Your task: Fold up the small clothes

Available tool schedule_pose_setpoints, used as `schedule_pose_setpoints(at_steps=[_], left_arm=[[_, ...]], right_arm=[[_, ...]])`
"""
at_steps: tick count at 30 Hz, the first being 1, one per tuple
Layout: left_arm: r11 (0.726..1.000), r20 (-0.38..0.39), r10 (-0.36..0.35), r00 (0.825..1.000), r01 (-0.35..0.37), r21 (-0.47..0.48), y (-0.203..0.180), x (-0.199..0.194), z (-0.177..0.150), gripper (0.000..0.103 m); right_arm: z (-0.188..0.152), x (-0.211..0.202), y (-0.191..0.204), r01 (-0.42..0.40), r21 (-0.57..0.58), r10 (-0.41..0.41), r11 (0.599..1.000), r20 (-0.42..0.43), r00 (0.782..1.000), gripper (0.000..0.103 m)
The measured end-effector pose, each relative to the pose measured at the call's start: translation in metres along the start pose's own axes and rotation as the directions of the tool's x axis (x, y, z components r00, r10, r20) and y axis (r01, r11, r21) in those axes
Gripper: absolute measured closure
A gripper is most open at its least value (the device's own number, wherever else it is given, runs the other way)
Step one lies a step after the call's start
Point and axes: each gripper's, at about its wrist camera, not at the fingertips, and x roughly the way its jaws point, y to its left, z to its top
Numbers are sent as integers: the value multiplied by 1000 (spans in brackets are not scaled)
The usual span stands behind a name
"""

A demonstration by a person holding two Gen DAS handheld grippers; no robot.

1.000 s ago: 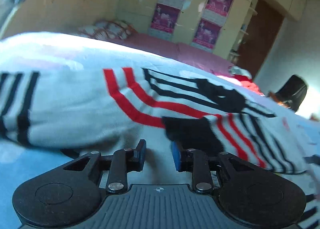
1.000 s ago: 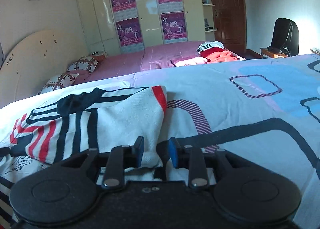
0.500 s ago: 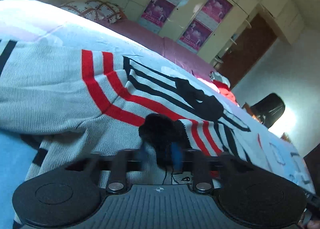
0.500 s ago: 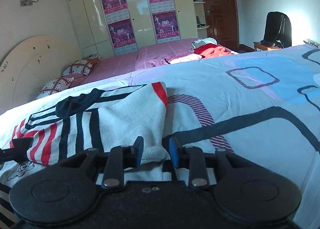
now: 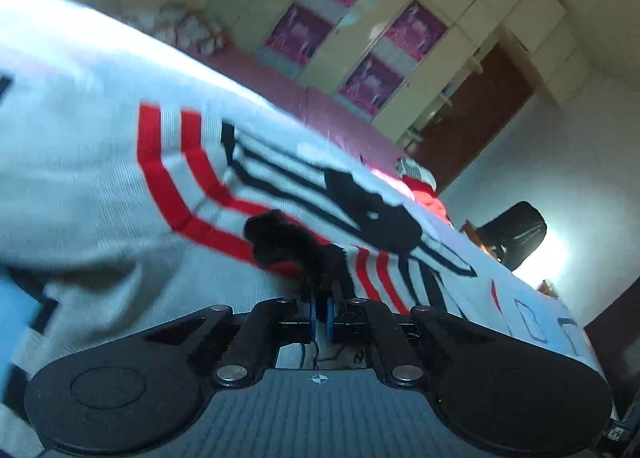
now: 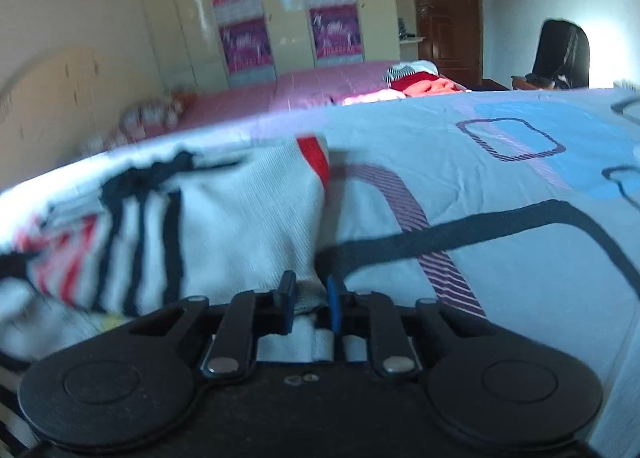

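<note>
1. A small knitted sweater (image 5: pixel 100 198) lies on the bed (image 6: pixel 500 258). It fills the left and middle of the left wrist view and the left side of the right wrist view.
2. The sweater is white with red stripes and black stripes. A big black patch sits in the middle of its front, with thin black lines running out from it.
3. In the right wrist view the near part of the sweater (image 6: pixel 248 226) is plain white with fine ribs. A red band shows at its far top corner.
4. The left gripper (image 5: pixel 320 312) is at the bottom middle of its view. Its jaws are pressed together on a dark, bunched bit of the sweater, which pokes up just above the blue pads.
5. The right gripper (image 6: pixel 310 298) is at the bottom middle of its view. Its jaws have just been closing. They stand a little apart, and the white edge of the sweater sits between them, touching the pads.
6. The bed cover is pale blue with dark lines and purple striped shapes.
7. Both views are a bit blurry.
</note>
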Motion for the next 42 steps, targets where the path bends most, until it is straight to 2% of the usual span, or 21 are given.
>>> schedule_pose_setpoints(at_steps=[2, 6, 10, 12, 14, 16, 19, 20, 22, 23, 25, 27, 29, 30, 33, 36, 38, 39, 40, 41, 42], left_arm=[[999, -51, 51, 997, -50, 18, 5, 10, -6, 99], [999, -54, 32, 998, -32, 7, 11, 16, -6, 98], [999, -59, 23, 998, -24, -22, 13, 16, -5, 93], [998, -41, 64, 997, -64, 5, 8, 13, -4, 87], [993, -42, 102, 994, -99, 60, 8, 12, -7, 87], [993, -38, 106, 994, -104, 63, 9, 13, -6, 87], [994, -53, 109, 993, -107, 37, 9, 10, -2, 86], [994, -48, 108, 993, -107, 27, 10, 6, -2, 83], [993, -25, 115, 993, -114, 36, 14, -3, -3, 57], [992, -16, 116, 993, -115, 45, 14, -7, -2, 55], [989, 18, 132, 991, -133, 68, 13, -16, 0, 55], [987, 81, 114, 990, -122, 103, 8, -23, 9, 55], [976, 131, 115, 985, -136, 171, -6, -20, 20, 55], [970, 140, 94, 986, -122, 211, -15, -16, 24, 55], [947, 51, 47, 998, -61, 317, -36, 14, 29, 55], [918, -12, 125, 992, -111, 380, -41, 41, 25, 55], [921, -27, 170, 985, -149, 361, -33, 47, 23, 55], [920, -13, 174, 985, -158, 359, -32, 45, 19, 55], [919, -1, 178, 984, -166, 357, -33, 42, 18, 55], [918, 1, 183, 983, -171, 358, -32, 40, 18, 55], [916, 6, 192, 981, -182, 359, -32, 39, 17, 55]], right_arm=[[-4, 1, 3, 8, -36, -8, 999, 15, 1000, 85], [-3, 0, 5, 15, -42, -14, 999, 12, 1000, 85], [-2, 0, 3, 13, -45, -13, 999, 6, 1000, 82], [2, -4, 5, 14, -52, -14, 999, 11, 1000, 82], [3, -12, 4, -3, -43, 5, 999, 54, 999, 84], [-2, 1, 4, 5, -52, -5, 999, 5, 1000, 83], [0, 3, 9, 25, -65, -25, 998, 4, 1000, 83], [2, 0, 11, 29, -59, -29, 998, 6, 1000, 82], [3, -6, 10, 13, -33, -12, 999, 20, 1000, 81], [4, -10, 9, 9, -26, -8, 1000, 34, 999, 81], [6, -12, 7, 0, -15, 1, 1000, 55, 998, 87], [13, -10, 6, -11, -18, 12, 1000, 81, 997, 92], [26, 0, 3, -8, -20, 9, 1000, 94, 996, 94], [34, 7, 2, -8, -19, 9, 1000, 99, 995, 95], [60, 34, 0, -16, -24, 19, 1000, 115, 993, 95], [82, 65, 4, -57, -53, 62, 997, 99, 993, 95], [93, 80, 10, -18, -80, 28, 997, 121, 992, 78], [97, 87, 10, 25, -83, -15, 996, 122, 992, 62], [101, 93, 8, 59, -70, -51, 996, 117, 992, 58], [104, 98, 1, 48, -32, -44, 998, 107, 993, 59], [106, 105, -6, 4, 6, -5, 1000, 73, 997, 63]])
